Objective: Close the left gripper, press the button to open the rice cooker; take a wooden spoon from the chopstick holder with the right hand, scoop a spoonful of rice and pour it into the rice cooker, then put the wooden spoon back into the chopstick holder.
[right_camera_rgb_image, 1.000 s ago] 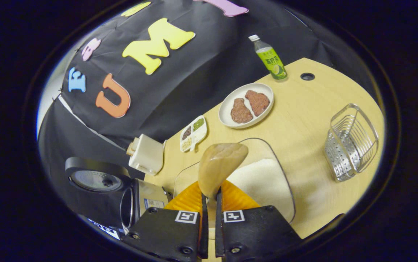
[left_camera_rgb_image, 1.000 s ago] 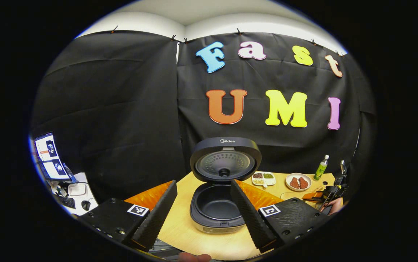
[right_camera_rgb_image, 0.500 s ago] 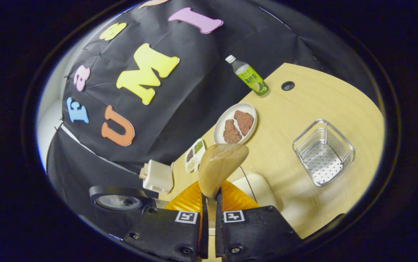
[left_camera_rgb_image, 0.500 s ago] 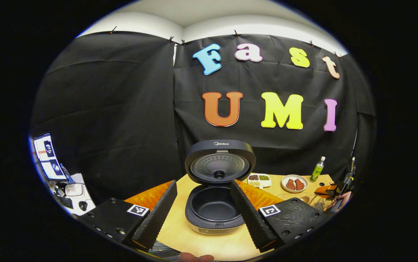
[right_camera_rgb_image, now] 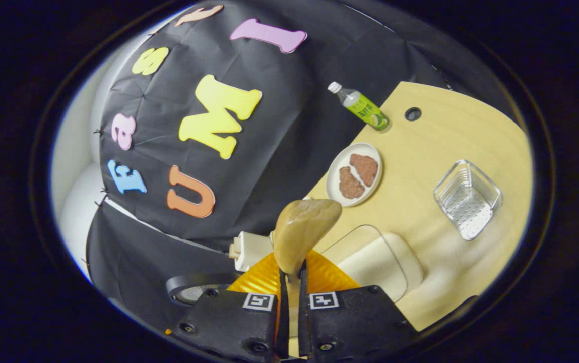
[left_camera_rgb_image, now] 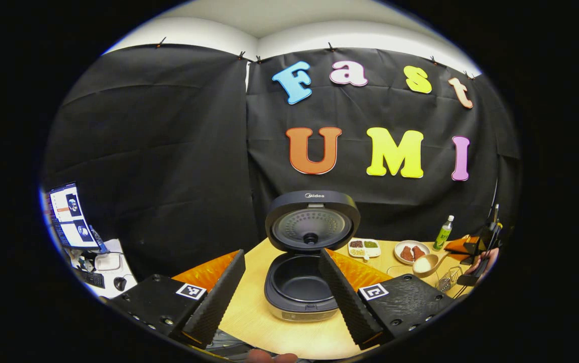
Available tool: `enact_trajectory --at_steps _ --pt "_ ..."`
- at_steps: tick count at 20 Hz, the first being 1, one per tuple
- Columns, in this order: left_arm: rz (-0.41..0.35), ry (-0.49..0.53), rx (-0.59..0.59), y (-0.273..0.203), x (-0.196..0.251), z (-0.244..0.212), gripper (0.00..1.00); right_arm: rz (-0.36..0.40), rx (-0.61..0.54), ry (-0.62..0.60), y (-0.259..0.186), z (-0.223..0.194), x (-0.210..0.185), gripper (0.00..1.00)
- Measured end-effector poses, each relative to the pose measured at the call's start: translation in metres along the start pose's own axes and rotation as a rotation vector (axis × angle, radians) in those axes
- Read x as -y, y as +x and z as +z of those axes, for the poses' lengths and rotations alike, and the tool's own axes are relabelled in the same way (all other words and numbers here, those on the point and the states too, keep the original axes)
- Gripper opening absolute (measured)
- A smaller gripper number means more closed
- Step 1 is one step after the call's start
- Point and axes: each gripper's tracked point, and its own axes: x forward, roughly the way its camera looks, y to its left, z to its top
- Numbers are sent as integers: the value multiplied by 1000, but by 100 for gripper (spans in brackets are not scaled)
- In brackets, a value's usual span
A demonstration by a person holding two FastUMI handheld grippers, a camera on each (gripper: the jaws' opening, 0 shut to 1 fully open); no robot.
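The rice cooker [left_camera_rgb_image: 300, 286] stands open on the table with its lid [left_camera_rgb_image: 312, 227] raised and its dark pot bare. My left gripper [left_camera_rgb_image: 281, 297] hangs open in front of it, one finger on each side of the pot. My right gripper [right_camera_rgb_image: 292, 288] is shut on the handle of the wooden spoon [right_camera_rgb_image: 304, 234], whose bowl points forward. In the left gripper view the spoon [left_camera_rgb_image: 423, 263] carries white rice above the table at the right, held by the right gripper [left_camera_rgb_image: 459, 249]. The glass rice container [right_camera_rgb_image: 376, 262] lies just below the spoon. The wire chopstick holder [right_camera_rgb_image: 467, 199] stands to the right.
A plate of meat [right_camera_rgb_image: 355, 174], a green bottle [right_camera_rgb_image: 362, 107] and a small divided dish [left_camera_rgb_image: 365, 247] sit along the back of the wooden table [right_camera_rgb_image: 445, 136]. A white box [right_camera_rgb_image: 249, 249] stands behind the cooker. A desk with a monitor [left_camera_rgb_image: 70, 217] is far left.
The right gripper has lifted the spoon up out of the rice container and turned left; the spoon now shows heaped with rice. The left gripper has barely shifted.
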Motion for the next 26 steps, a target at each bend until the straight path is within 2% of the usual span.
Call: enact_trajectory --at_steps 7,11,14,19,26 --pt "60 -8 10 -19 -34 -6 95 164 -157 -73 34 -83 -114 12" --pt "88 -9 5 -33 -49 -11 95 190 -230 -99 66 -132 -149 12" --pt "110 -32 1 -40 -62 -13 95 191 -266 -166 87 -162 -161 12" --pt "139 -33 -15 -48 -73 -18 95 155 -269 -347 105 -192 -166 12" --pt "157 -30 -23 -48 -79 -20 95 103 -254 -531 121 -205 -163 12"
